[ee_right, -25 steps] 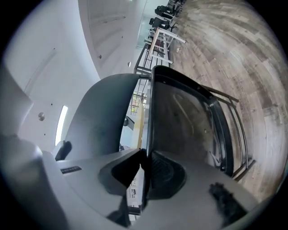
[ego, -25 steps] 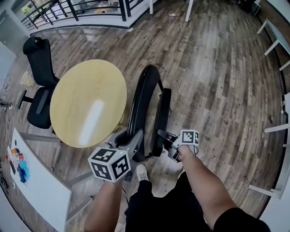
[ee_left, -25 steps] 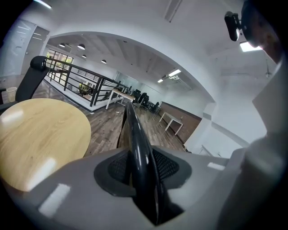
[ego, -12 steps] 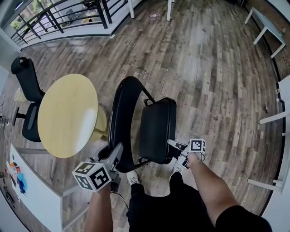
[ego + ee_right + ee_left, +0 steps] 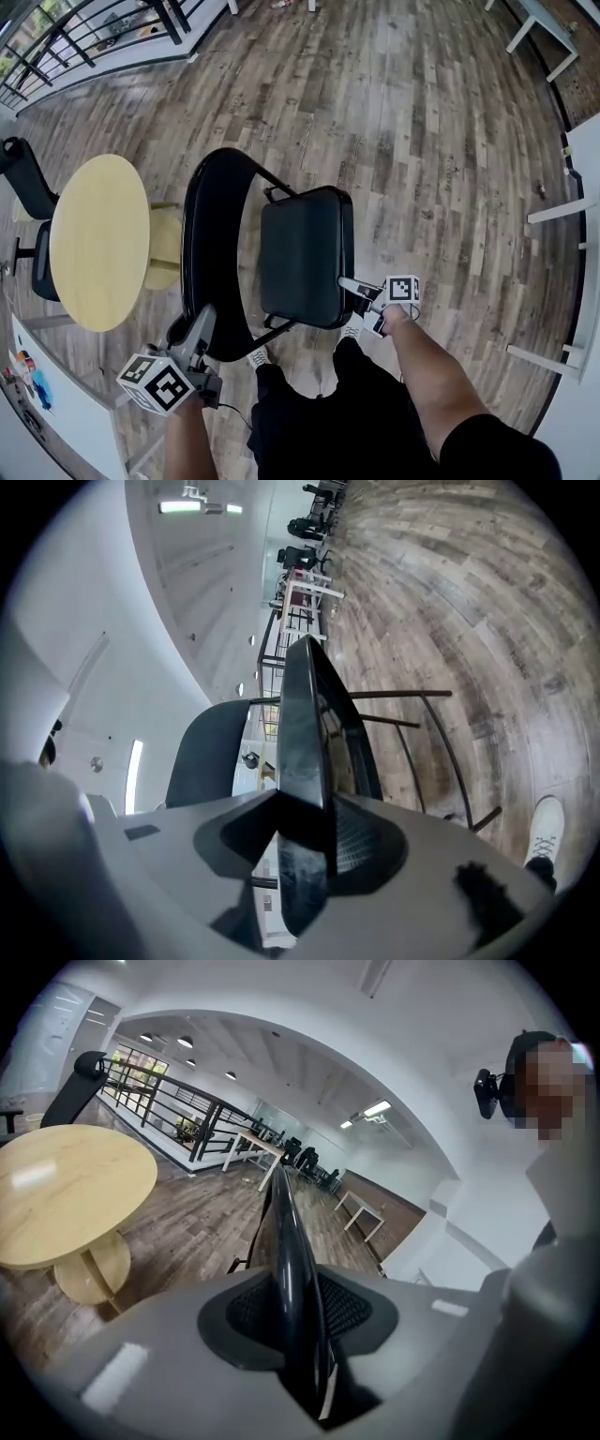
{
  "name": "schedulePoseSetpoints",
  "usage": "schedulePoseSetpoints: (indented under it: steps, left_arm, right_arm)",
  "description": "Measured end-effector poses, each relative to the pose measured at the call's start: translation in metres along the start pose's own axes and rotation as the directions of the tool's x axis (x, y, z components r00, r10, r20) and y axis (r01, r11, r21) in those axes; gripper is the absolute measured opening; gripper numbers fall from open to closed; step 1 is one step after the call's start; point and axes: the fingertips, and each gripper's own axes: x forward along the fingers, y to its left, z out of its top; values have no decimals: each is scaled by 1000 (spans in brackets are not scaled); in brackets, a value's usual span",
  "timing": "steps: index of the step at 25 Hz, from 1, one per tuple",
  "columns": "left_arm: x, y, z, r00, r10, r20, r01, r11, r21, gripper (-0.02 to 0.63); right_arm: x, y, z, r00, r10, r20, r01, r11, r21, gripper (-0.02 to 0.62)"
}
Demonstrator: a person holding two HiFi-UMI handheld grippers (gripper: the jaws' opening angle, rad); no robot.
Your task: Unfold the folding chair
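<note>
Folding chair [image 5: 202,253] stands opened, seat [image 5: 305,253] down, near round table [image 5: 98,239].

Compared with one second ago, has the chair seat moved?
Yes. The seat has swung down flat, rightward away from the backrest and the round table.

My left gripper [image 5: 202,319] and right gripper [image 5: 347,282] are grey, each with a black-and-white marker cube [image 5: 155,382]; black clothes [image 5: 319,427], white shoes [image 5: 258,356].
</note>
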Motion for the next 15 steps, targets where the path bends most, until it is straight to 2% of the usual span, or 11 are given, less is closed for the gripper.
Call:
schedulePoseSetpoints:
  steps: [2, 6, 10, 13, 15]
  left_arm:
    - [5, -6, -6, 1000, 2, -11, -2, 1000, -2, 108]
    - [15, -13, -15, 1000, 9, -17, -9, 1000, -12, 109]
    - [21, -12, -25, 999, 29, -28, -29, 999, -32, 107]
    - [27, -10, -32, 998, 44, -44, -47, 998, -52, 109]
    - [33, -10, -38, 998, 46, -51, -49, 997, -58, 109]
  right_arm:
    - [-11, -16, -1, 1000, -18, 8, 17, 999, 47, 153]
    - [-29, -41, 5, 999, -50, -8, 50, 998, 27, 176]
    - [-42, -62, 10, 1000, -26, -11, 26, 999, 20, 181]
    - [-58, -85, 12, 999, -49, -9, 50, 996, 74, 183]
    - [-69, -104, 17, 998, -57, -3, 57, 996, 74, 188]
